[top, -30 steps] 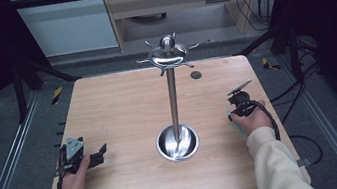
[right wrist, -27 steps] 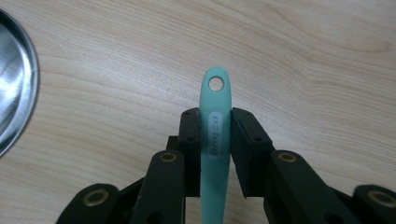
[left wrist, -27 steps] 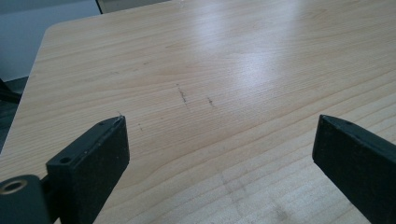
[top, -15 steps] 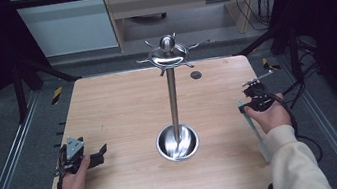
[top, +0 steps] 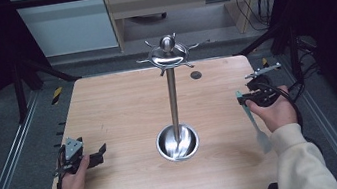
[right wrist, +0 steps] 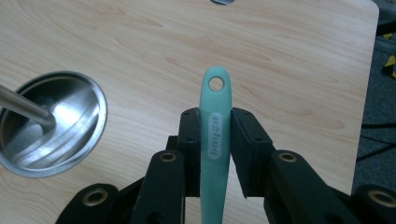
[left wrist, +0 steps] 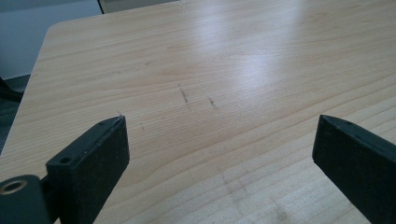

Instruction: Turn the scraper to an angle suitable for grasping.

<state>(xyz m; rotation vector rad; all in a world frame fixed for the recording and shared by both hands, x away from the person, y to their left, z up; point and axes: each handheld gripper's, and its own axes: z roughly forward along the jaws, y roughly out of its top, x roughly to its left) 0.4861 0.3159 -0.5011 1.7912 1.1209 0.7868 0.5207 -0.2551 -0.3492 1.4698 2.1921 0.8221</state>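
The right hand-held gripper [top: 244, 99], clenched on a teal utensil [right wrist: 215, 135], has lifted it off the desk [top: 124, 116] since a second ago, moving out to the right edge; hanging it on the steel stand [top: 172, 99] likely follows, while the left hand-held gripper [top: 100, 151] rests released

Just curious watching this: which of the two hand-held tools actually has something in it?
The right tool, clamped on a mint-green plastic utensil handle with a hanging hole. The left tool is open over the bare wooden table.
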